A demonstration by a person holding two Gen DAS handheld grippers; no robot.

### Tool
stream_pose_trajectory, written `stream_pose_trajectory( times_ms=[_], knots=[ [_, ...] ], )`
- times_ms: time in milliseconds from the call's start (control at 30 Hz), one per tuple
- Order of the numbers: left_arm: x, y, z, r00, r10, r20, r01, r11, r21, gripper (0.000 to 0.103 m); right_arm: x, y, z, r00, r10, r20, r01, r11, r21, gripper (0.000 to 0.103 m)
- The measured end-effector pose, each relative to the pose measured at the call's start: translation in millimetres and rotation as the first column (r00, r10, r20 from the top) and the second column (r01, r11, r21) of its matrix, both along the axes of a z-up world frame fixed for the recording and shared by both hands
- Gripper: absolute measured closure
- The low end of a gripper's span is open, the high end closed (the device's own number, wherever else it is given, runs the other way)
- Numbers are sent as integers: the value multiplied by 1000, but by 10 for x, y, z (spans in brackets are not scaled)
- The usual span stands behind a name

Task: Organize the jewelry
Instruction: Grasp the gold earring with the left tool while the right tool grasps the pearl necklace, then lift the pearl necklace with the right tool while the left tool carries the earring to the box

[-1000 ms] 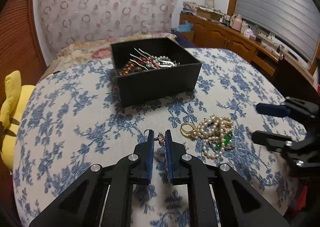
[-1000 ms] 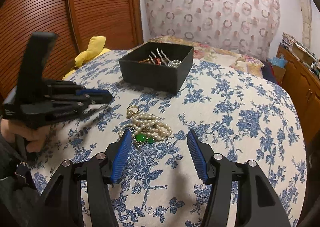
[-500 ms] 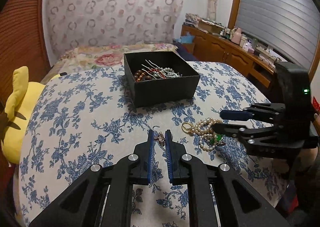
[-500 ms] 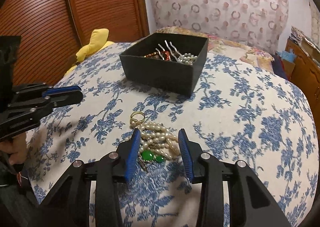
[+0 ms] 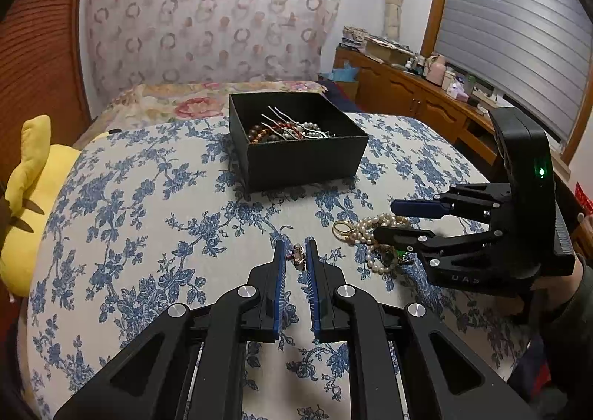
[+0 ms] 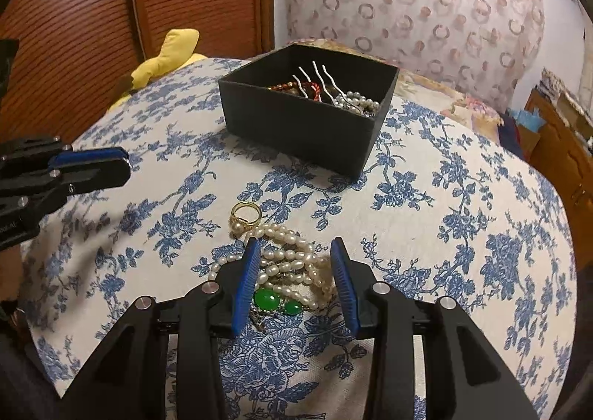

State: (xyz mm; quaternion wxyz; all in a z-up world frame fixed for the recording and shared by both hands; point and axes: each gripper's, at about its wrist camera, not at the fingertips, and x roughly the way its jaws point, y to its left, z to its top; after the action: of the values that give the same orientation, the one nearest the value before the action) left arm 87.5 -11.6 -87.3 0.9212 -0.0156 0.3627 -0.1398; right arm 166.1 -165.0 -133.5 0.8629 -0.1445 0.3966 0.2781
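Observation:
My left gripper (image 5: 296, 253) is shut on a small pinkish jewel piece (image 5: 297, 256) and holds it above the flowered cloth, in front of the black box (image 5: 296, 160). The box (image 6: 304, 123) holds bead bracelets, pearls and silver hairpins. My right gripper (image 6: 294, 253) is open, its fingers on either side of a pearl necklace (image 6: 292, 268) with green stones (image 6: 268, 299). A gold ring (image 6: 245, 214) lies just beyond the pearls. The right gripper also shows in the left wrist view (image 5: 385, 220), over the pearls (image 5: 370, 231).
A yellow plush toy (image 5: 22, 205) lies at the left edge of the surface. A wooden cabinet (image 5: 415, 101) with clutter stands at the far right. A wooden slatted door (image 6: 92, 31) is at the left. The left gripper shows at the left of the right wrist view (image 6: 96, 168).
My right gripper has moved down and forward around the pearl necklace and narrowed its opening. My left gripper has lifted and pulled back a little with the small piece.

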Motion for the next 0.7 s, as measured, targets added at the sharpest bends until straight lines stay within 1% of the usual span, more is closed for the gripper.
stream_pose_trajectory(
  times_ms=[100,167,333,433,467,533,700],
  knots=[
    [-14,-8,-6,1000,-4,0,4,1000,0,93,73,-20,3,1000,-3,-19,3,1000,15,61],
    [-27,-20,-19,1000,-5,-1,5,1000,0,93,107,-19,8,1000,-9,-16,9,1000,6,61],
    [-38,-23,-22,1000,-4,0,4,1000,-2,93,174,-43,4,999,7,-51,-5,999,31,61],
    [-38,-21,-16,1000,-4,0,4,1000,-3,93,140,-43,4,998,26,-55,-24,999,34,62],
    [-39,-22,-17,1000,-4,0,4,1000,-2,93,125,-41,3,997,37,-61,-35,999,39,64],
    [-40,-20,-16,1000,-6,0,6,1000,-3,93,93,-30,5,996,56,-65,-53,998,46,73],
    [-41,-8,-10,1000,-5,2,5,1000,-3,93,51,-10,11,994,78,-76,-74,996,57,90]
  ],
)
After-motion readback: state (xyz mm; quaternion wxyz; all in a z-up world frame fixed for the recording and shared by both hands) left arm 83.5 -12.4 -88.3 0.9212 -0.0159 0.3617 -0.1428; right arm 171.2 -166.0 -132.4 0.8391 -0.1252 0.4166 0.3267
